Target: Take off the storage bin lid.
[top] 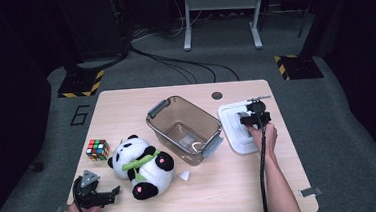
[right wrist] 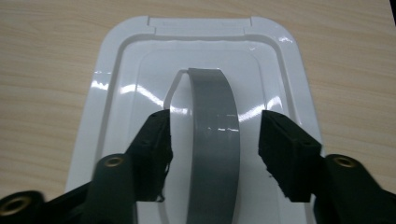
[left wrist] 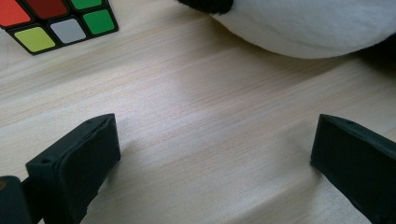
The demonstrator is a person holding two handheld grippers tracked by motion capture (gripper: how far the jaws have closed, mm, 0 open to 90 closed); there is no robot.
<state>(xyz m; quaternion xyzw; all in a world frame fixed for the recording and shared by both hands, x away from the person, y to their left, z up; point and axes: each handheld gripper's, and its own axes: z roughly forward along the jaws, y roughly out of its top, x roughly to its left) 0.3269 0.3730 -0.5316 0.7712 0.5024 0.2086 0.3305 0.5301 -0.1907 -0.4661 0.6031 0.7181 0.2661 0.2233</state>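
A white lid (right wrist: 116, 93) with a grey arched handle (right wrist: 212, 107) lies flat on the table at the right (top: 231, 129). My right gripper (right wrist: 215, 135) hangs over it (top: 251, 117), one jaw on each side of the handle with a gap to both, so it is open. A clear brown bin (top: 185, 128) with grey latches stands uncovered mid-table. A plush panda (top: 142, 167) lies to its left, its white fur also in the left gripper view (left wrist: 303, 23). My left gripper (left wrist: 215, 140) rests open on bare wood at the front left (top: 113, 194).
A Rubik's cube (top: 98, 149) sits left of the panda, close ahead of my left gripper (left wrist: 60, 18). A small white scrap (top: 183, 175) lies by the panda's foot. The wooden table (top: 232, 188) has free room along its front edge.
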